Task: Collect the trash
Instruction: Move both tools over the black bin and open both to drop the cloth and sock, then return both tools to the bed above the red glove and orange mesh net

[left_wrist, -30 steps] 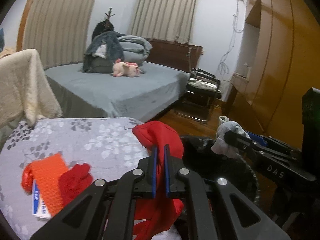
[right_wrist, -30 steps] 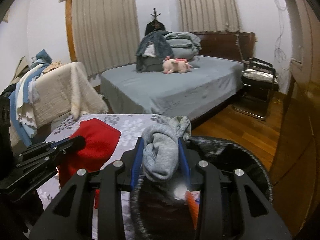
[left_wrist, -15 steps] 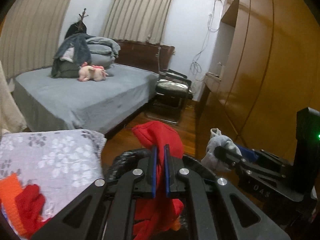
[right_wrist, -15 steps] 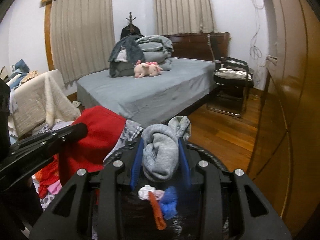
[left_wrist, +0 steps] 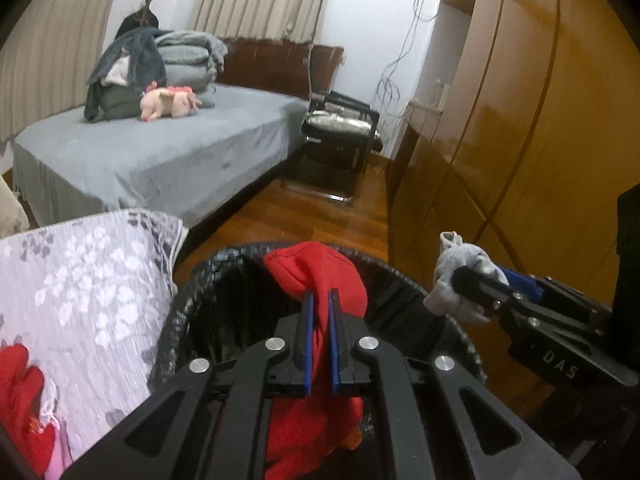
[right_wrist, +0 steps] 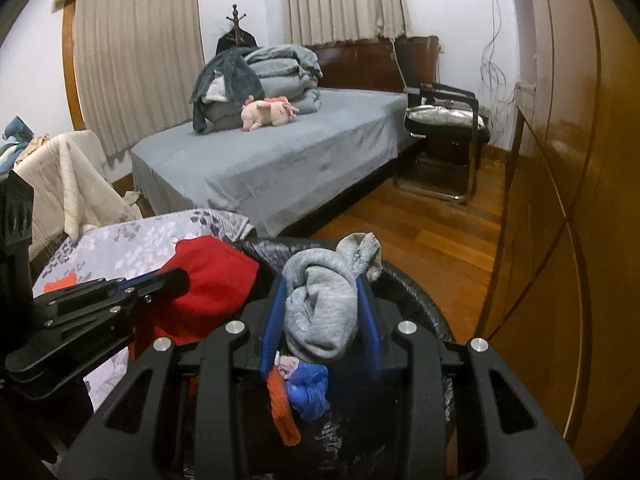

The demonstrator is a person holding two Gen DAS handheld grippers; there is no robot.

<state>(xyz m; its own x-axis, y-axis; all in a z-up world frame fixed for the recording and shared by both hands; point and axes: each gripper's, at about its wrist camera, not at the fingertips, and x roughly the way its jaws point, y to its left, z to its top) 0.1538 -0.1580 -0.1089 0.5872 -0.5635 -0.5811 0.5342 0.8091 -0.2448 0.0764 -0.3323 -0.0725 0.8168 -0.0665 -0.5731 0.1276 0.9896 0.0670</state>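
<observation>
My left gripper is shut on a red cloth, which hangs over the mouth of a black bag-lined bin. To its right, my right gripper is shut on a rolled grey sock above the bin's right rim. In the right wrist view the grey sock sits between the blue pads of the right gripper, over the bin. An orange piece and a blue piece lie inside it. The left gripper with the red cloth is at the left.
A grey flowered cover left of the bin carries more red items. Beyond it are a grey bed, a black chair and wooden floor. A wooden wardrobe stands close on the right.
Both grippers have moved right and down, from over the flowered cover to over the bin's mouth. Each keeps its hold, on the red cloth and on the grey sock.
</observation>
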